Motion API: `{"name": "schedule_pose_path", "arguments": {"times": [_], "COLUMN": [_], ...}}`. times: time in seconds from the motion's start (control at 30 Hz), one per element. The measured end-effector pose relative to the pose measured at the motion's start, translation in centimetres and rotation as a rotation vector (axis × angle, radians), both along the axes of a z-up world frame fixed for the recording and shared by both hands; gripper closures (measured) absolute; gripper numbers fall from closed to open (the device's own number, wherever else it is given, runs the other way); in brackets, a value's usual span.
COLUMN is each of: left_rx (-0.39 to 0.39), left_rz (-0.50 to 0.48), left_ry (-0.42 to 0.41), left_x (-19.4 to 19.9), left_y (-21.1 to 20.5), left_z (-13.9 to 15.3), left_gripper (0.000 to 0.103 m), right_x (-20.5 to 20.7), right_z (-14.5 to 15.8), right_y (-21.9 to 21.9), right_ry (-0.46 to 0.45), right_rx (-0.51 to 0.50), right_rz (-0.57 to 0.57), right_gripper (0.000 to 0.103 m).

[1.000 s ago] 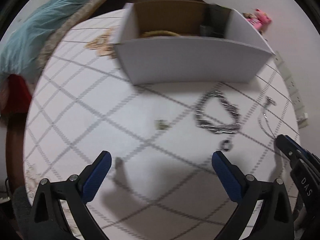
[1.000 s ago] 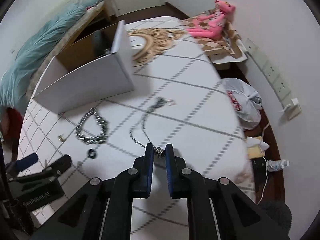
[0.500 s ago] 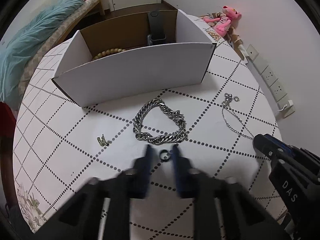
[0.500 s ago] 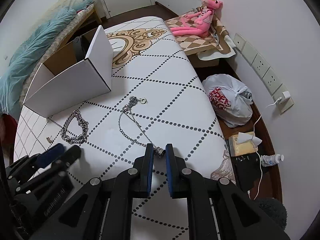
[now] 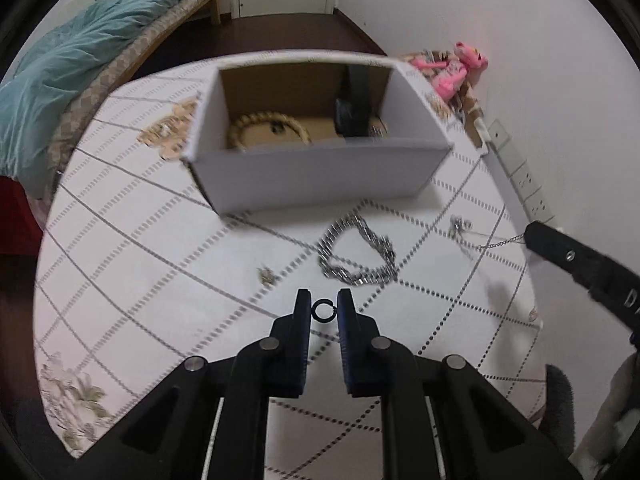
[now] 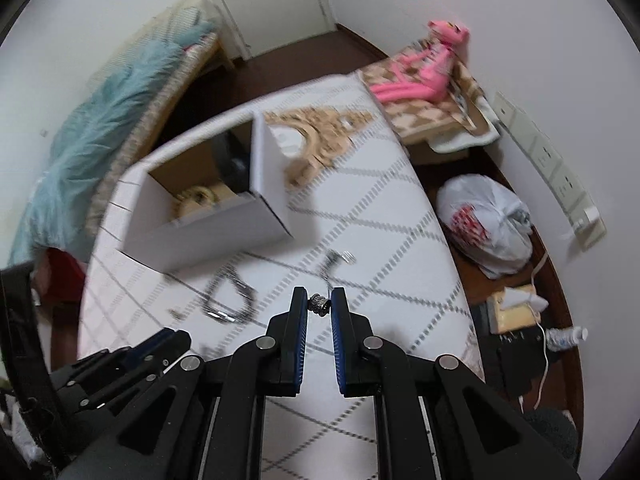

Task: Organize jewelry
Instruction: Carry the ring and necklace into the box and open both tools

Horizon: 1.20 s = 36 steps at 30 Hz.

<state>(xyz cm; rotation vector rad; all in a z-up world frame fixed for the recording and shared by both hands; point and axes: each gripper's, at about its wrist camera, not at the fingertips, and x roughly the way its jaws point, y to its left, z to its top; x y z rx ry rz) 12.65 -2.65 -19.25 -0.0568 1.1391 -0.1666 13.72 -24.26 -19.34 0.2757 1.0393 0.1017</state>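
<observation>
The left gripper (image 5: 324, 307) is clamped on a small black ring (image 5: 323, 310), held above the table (image 5: 140, 264). The right gripper (image 6: 319, 304) pinches a silver bead (image 6: 319, 304) on a thin necklace (image 6: 334, 261). The open white box (image 5: 316, 178) beyond holds a beaded bracelet (image 5: 268, 126) and a dark upright object (image 5: 354, 110). A chunky chain (image 5: 358, 256) and a small clasp (image 5: 266, 276) lie in front of the box

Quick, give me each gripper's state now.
Left gripper: shut on the small black ring.
Right gripper: shut on the silver bead of the thin chain.
</observation>
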Motion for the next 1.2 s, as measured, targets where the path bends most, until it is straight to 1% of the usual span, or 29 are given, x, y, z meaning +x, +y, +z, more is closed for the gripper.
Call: {"name": "schedule_pose_path", "arguments": {"times": [0.23, 0.33, 0.5, 0.6, 0.7, 0.77, 0.83, 0.93, 1.07, 1.13, 1.17, 1.2], "left_rx": [-0.076, -0.094, -0.11, -0.107, -0.104, -0.115, -0.139, -0.161, -0.187, -0.19, -0.202, -0.202], "left_rz": [0.008, 0.001, 0.005, 0.007, 0.013, 0.016, 0.021, 0.014, 0.002, 0.026, 0.036, 0.047], "left_ry": [-0.052, -0.082, -0.125, -0.125, -0.109, -0.083, -0.045, 0.001, 0.059, 0.089, 0.104, 0.116], "left_x": [2.2, 3.4, 6.4, 8.4, 10.4, 11.7, 12.8, 13.8, 15.0, 15.6, 15.9, 16.2], "left_y": [2.1, 2.8, 4.0, 4.5, 5.0, 5.3, 5.6, 5.6, 5.5, 5.8, 6.1, 6.3], "left_z": [5.2, 7.4, 10.3, 10.8, 10.4, 9.8, 8.8, 7.5, 6.2, 5.7, 5.6, 5.4], "left_gripper": [0.093, 0.093, 0.093, 0.093, 0.093, 0.093, 0.093, 0.093, 0.092, 0.092, 0.091, 0.087], "right_x": [1.9, 2.9, 5.2, 7.2, 9.5, 10.9, 12.3, 14.2, 15.7, 16.6, 17.1, 17.5], "right_z": [6.5, 9.5, 13.6, 14.7, 14.8, 14.3, 13.4, 11.9, 9.9, 8.8, 8.1, 7.3], "right_y": [0.9, 1.6, 3.4, 4.6, 5.5, 6.0, 6.5, 7.0, 7.5, 8.1, 8.3, 8.6], "right_ry": [-0.079, -0.117, -0.173, -0.191, -0.174, -0.153, -0.113, -0.046, 0.023, 0.071, 0.102, 0.137], "right_rx": [0.08, 0.106, 0.107, 0.075, 0.063, 0.056, 0.066, 0.111, 0.161, 0.171, 0.177, 0.185], "right_rz": [0.061, 0.092, 0.15, 0.18, 0.2, 0.209, 0.22, 0.237, 0.245, 0.261, 0.266, 0.272], "right_gripper": [0.091, 0.091, 0.091, 0.091, 0.091, 0.091, 0.091, 0.091, 0.091, 0.091, 0.091, 0.09]}}
